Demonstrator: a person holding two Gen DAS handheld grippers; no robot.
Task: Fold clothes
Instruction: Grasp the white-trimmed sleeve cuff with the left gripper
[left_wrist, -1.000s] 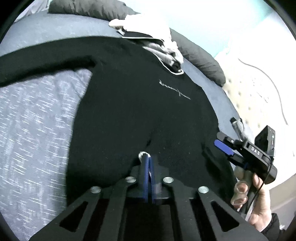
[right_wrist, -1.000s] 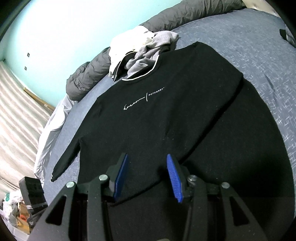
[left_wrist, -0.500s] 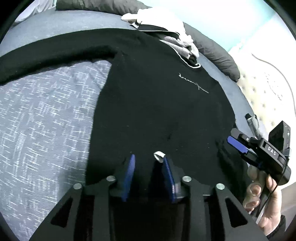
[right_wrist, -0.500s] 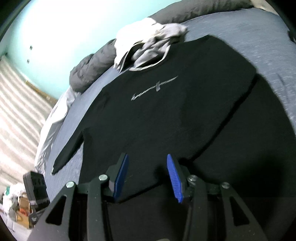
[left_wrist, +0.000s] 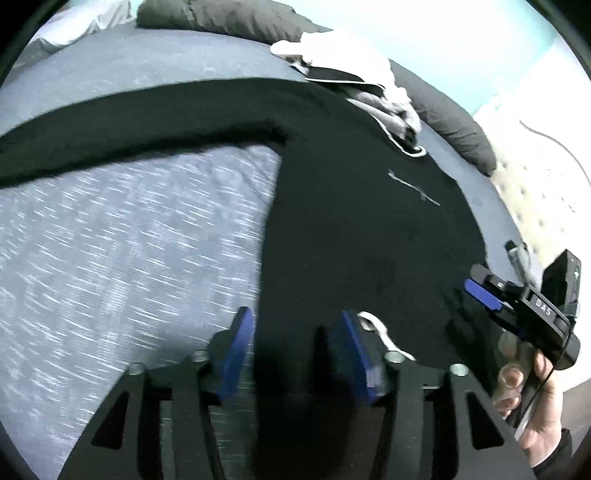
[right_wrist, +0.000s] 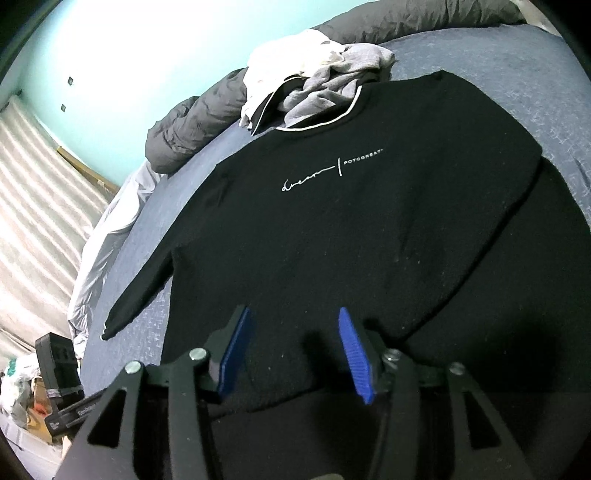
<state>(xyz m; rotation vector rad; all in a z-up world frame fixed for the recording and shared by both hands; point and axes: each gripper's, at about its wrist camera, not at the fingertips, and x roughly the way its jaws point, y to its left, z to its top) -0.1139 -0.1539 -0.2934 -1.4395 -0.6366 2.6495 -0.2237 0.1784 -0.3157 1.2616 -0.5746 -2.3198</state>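
A wide bed (right_wrist: 546, 74) covered in a blue-grey patterned sheet fills both views, with a pale turquoise wall (right_wrist: 129, 55) behind it and a dark grey duvet (right_wrist: 192, 125) bunched along the far edge. A black sweatshirt (right_wrist: 351, 229) lies flat on the sheet, front up, white lettering across its chest. One sleeve stretches out across the sheet (left_wrist: 129, 122); the other side looks folded in over the body. Just past its collar sits a heap of white and grey clothes (right_wrist: 314, 77).

Your right hand (left_wrist: 535, 406) grips the handle of the right gripper (left_wrist: 484, 295) at the sweatshirt's near right corner, fingers curled around it. In its own camera, its blue pads (right_wrist: 356, 354) stand wide apart just above the hem, holding nothing.

Your left gripper (left_wrist: 295, 350) hovers low over the sweatshirt's near left edge, its blue pads spread apart and empty. A small white tag (left_wrist: 376, 328) pokes out from the hem beside the right-hand pad; whether they touch is unclear.
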